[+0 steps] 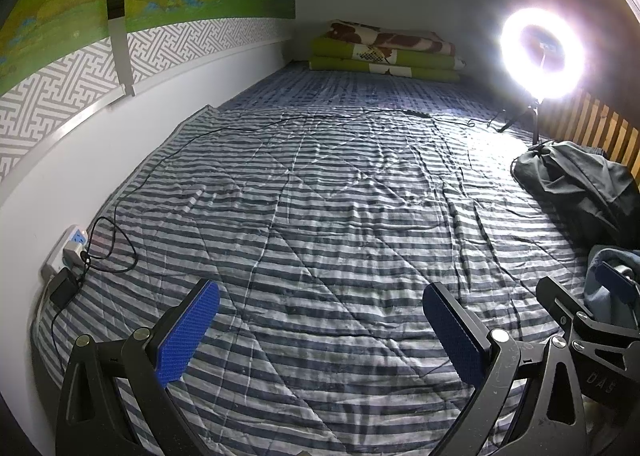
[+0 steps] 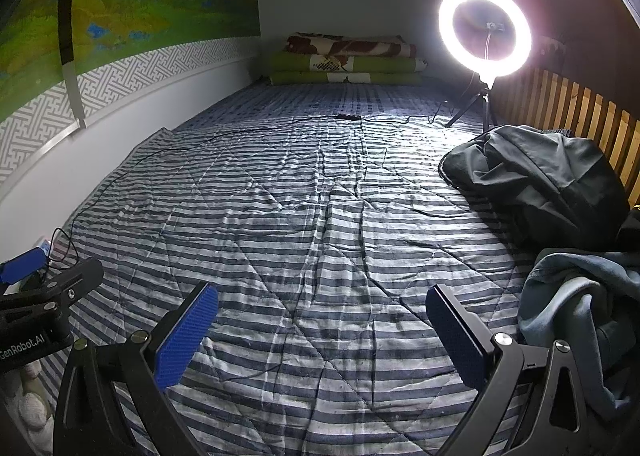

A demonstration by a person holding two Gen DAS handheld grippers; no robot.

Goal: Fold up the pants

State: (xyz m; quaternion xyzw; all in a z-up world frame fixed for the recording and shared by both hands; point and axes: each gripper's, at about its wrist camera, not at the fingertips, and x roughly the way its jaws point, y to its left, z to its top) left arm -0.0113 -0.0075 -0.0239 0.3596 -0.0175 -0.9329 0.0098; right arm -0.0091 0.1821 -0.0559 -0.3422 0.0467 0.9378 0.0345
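Both the left gripper (image 1: 320, 330) and the right gripper (image 2: 322, 330) hover over the striped quilt (image 2: 312, 216) with jaws spread wide and nothing between them. A crumpled blue-grey garment (image 2: 580, 304), apparently the pants, lies just right of the right gripper's right finger, with a dark bundle of cloth (image 2: 540, 184) farther ahead beside a lit ring light (image 2: 485, 30).

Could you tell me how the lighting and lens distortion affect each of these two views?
Left wrist view: the ring light blows out into glare and haze on the upper right, and the fisheye bows the wall trim. Right wrist view: the ring is crisper, its light washes out the striped quilt nearby, and the dark clothes lose detail.
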